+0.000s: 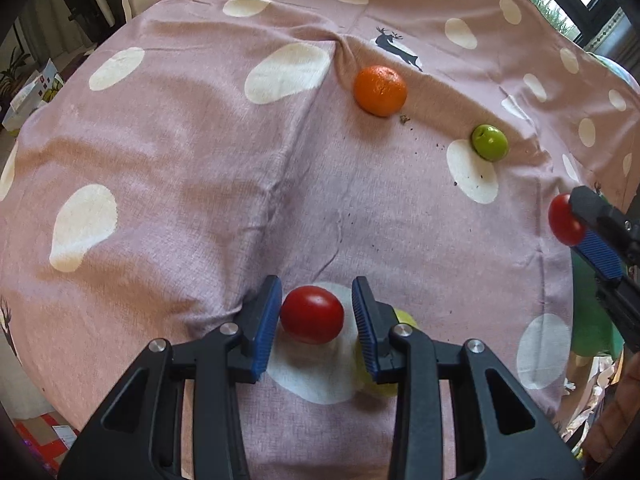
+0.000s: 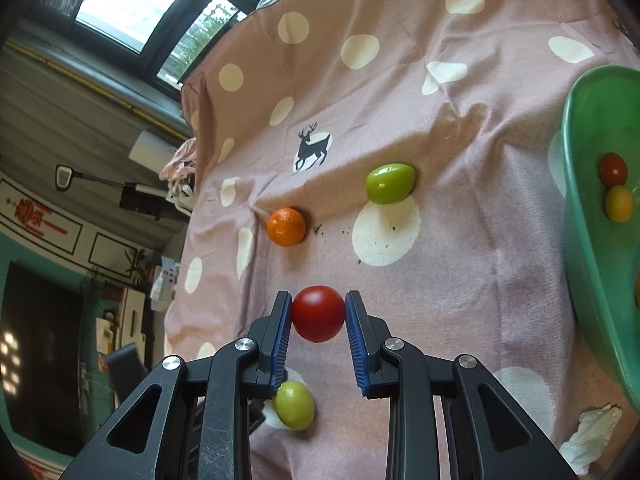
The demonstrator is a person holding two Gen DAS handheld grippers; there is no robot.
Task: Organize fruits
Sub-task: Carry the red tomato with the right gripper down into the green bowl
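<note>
In the left wrist view my left gripper (image 1: 316, 316) is shut on a red tomato (image 1: 312, 314) that rests on a white dot of the pink cloth (image 1: 200, 140). A yellow-green fruit (image 1: 405, 317) is half hidden behind its right finger. Farther off lie an orange mandarin (image 1: 380, 90) and a green fruit (image 1: 490, 142). My right gripper (image 2: 318, 316) is shut on a second red tomato (image 2: 318, 314), held above the cloth. At the right edge of the left wrist view the right gripper (image 1: 576, 220) shows with this tomato (image 1: 562, 220). The mandarin (image 2: 287, 226) and both green fruits (image 2: 390, 183) (image 2: 294, 406) lie below.
A green bowl (image 2: 580, 240) stands at the right with a red tomato (image 2: 613, 169) and a yellow one (image 2: 619, 203) inside. A crumpled tissue (image 2: 592, 436) lies near its front. The cloth drops off at the left edge, with room clutter beyond.
</note>
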